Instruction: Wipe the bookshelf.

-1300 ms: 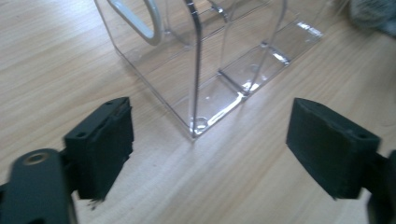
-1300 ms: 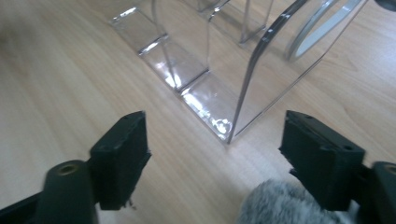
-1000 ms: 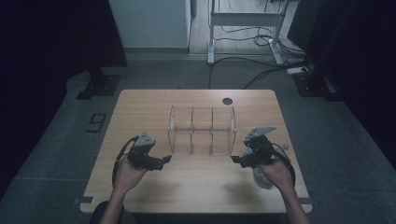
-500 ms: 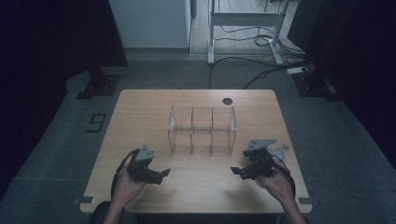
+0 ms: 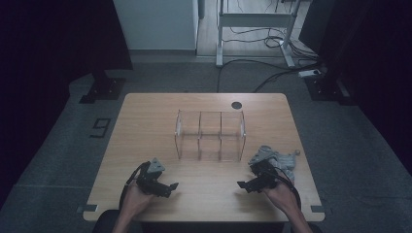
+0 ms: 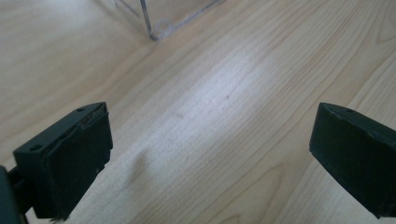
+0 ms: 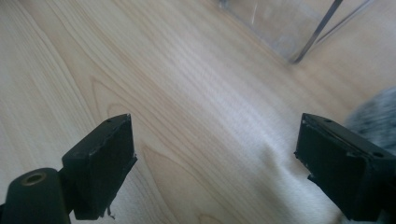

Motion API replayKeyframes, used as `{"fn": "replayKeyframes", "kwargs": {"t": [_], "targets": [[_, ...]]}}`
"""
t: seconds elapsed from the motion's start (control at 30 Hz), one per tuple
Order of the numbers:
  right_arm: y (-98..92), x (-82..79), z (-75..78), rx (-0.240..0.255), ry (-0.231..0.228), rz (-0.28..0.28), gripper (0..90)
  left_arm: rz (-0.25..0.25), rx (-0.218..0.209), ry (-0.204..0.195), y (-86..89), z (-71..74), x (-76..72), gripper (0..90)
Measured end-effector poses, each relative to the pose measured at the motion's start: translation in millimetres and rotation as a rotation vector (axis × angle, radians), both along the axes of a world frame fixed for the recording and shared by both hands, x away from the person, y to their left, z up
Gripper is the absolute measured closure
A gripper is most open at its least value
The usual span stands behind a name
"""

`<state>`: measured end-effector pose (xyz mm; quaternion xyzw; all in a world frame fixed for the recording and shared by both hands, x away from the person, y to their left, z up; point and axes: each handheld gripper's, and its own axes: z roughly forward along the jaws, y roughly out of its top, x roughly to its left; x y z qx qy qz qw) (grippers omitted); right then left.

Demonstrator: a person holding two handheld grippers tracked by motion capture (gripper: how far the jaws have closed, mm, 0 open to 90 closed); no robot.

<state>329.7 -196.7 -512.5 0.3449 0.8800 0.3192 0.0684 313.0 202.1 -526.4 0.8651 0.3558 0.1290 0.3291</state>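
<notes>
- My left hand-held gripper (image 5: 167,186) sits low over the desk (image 5: 145,126), near the front edge and off to the near-left of the clear organizer (image 5: 210,136).
- Its jaws stand wide apart; they have just been opening, and nothing lies between them but bare wood grain.
- In the left gripper view, that left hand-held gripper (image 6: 210,158) points toward a near corner of the clear organizer (image 6: 159,21), which stands well ahead of the pads.
- My right hand-held gripper (image 5: 248,185) sits low over the desk too, off to the near-right of the organizer, with its jaws turned inward toward the left one.
- Its jaws are spread wide as well, and they hold nothing.
- In the right gripper view, the right hand-held gripper (image 7: 215,163) has the organizer's (image 7: 299,28) clear wall and a thin divider ahead of it, apart from the pads.
- A grey fuzzy thing (image 5: 284,160) lies on the desk just right of the organizer's near-right corner, close beside my right hand; I cannot tell what it is.
- In the right gripper view, its blurred edge (image 7: 373,112) shows just behind the right-hand jaw.
- The organizer itself stands upright in the middle of the desk, with three compartments side by side.
</notes>
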Motion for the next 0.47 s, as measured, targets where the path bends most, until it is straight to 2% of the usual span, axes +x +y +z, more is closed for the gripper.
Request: {"fn": "replayKeyframes", "kwargs": {"t": [0.07,0.13,0.23,0.27,0.33,0.47], "targets": [[2.6,1.0,-7.6,-0.027,0.014,-0.001,11.0,0.008,0.008,0.009,0.6,-4.4,1.5,0.0],[3.7,2.4,-13.7,-0.044,0.027,0.002,11.0,0.018,0.017,0.038,0.7,-8.6,3.6,0.0],[4.6,3.5,-21.7,-0.065,0.048,0.005,8.7,0.019,0.074,0.042,-1.1,-13.2,5.0,0.0],[5.1,2.9,-22.9,-0.071,0.035,0.002,8.2,0.02,0.088,0.045,-1.9,-14.4,5.3,0.0],[4.7,3.0,-23.0,-0.077,0.031,0.007,8.0,0.023,0.076,0.058,-2.3,-15.5,5.9,0.0],[5.3,1.7,-26.1,-0.099,0.0,0.026,2.8,0.041,0.065,0.054,-0.7,-16.7,7.3,0.0]]}}
